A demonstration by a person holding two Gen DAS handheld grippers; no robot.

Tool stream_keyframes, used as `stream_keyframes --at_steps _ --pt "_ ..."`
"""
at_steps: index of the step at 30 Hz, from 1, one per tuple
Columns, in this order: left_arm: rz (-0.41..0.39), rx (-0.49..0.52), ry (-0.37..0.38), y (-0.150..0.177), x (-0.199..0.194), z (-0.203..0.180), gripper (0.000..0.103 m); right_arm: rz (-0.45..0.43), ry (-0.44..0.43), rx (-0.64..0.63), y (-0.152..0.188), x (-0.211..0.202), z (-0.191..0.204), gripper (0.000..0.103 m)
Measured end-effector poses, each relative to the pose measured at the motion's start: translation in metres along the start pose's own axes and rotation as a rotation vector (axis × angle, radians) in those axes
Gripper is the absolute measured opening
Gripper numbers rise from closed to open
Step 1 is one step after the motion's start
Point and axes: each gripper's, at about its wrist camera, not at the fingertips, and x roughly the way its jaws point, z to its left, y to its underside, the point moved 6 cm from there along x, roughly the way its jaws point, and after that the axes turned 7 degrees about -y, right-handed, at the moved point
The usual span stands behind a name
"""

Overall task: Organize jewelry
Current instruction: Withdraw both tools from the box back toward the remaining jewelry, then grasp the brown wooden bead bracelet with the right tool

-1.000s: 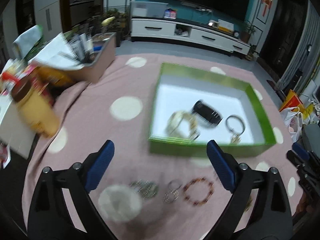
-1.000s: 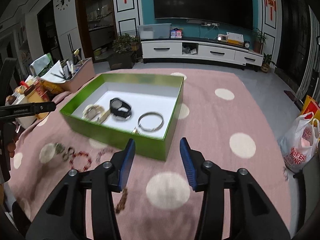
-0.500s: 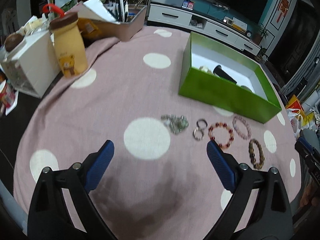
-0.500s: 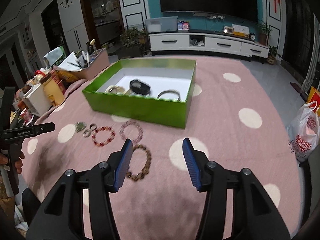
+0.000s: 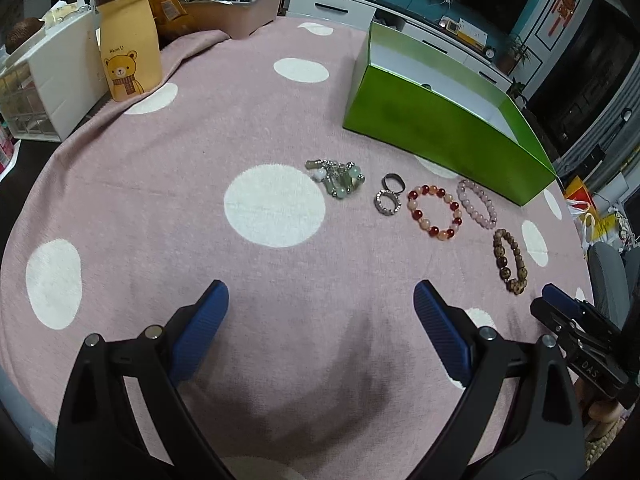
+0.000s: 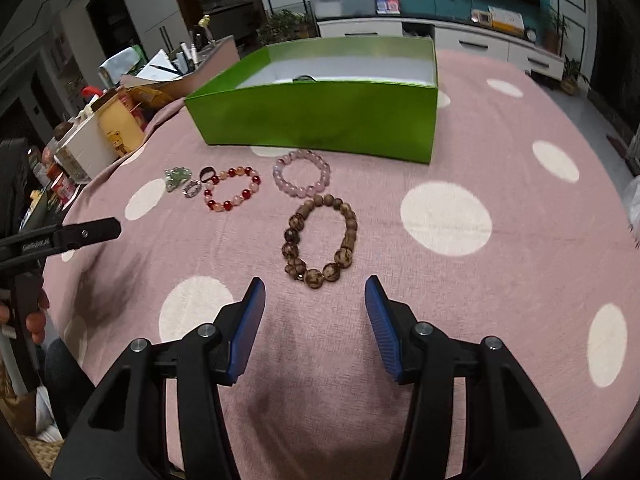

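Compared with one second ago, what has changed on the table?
Both grippers came down and back from the green box. The right gripper, jaws just opened slightly, now faces the brown bead bracelet; the left gripper hangs open. Nothing was gripped or released; the jewelry stayed put.

Indoor light is dim and warm from overhead. Soft dark shadows pool on the pink cloth [image 5: 168, 184] just ahead of each claw. Fisheye bends the edges, corners go black, and the background is slightly soft.
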Motion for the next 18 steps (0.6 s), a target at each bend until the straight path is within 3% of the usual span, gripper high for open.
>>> stream_keyframes --at_steps 12,18 --pt "0.01 0.01 0.005 -0.003 0.009 -0.005 0.095 -0.02 -0.009 0.131 -0.011 0.015 -0.021 0.031" --pt "0.005 0.008 0.007 -0.007 0.011 -0.005 0.095 -0.009 0.054 0.064 -0.016 0.026 -0.012 0.02"
